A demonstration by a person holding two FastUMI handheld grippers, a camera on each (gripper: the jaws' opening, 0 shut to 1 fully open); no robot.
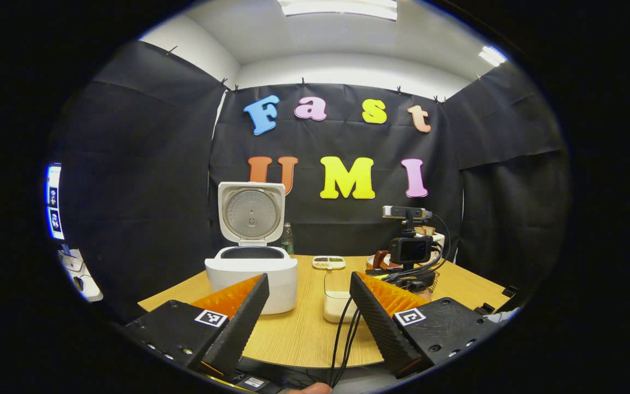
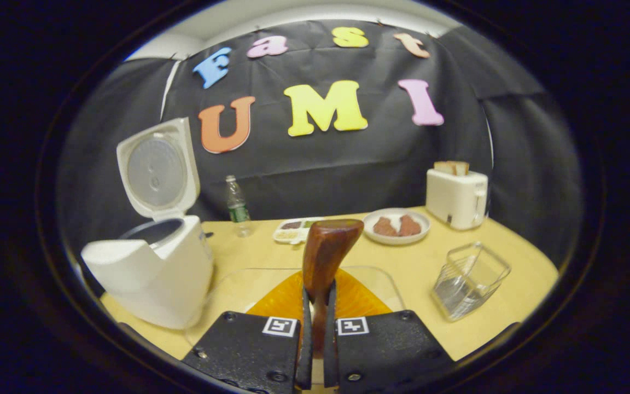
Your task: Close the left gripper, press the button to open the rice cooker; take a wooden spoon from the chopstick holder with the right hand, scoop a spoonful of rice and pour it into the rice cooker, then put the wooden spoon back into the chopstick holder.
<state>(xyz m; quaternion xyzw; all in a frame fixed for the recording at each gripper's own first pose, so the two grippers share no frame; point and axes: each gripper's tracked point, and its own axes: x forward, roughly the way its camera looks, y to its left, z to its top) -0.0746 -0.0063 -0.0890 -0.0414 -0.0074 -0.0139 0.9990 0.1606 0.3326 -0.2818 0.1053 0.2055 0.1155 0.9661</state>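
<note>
Wooden table is holding the open rice cooker, ready for rice.

Right gripper is squeezing the wooden spoon tight so it won't slip, above a clear box. Left gripper is waiting wide open, holding nothing. Wire chopstick holder is standing to the right.

Where things are sitting on your table

In your right gripper view, the lidded rice cooker is standing at the left, the wire chopstick holder at the right, the toaster behind it, and the plate, divided tray and bottle are lining the back between them.
</note>
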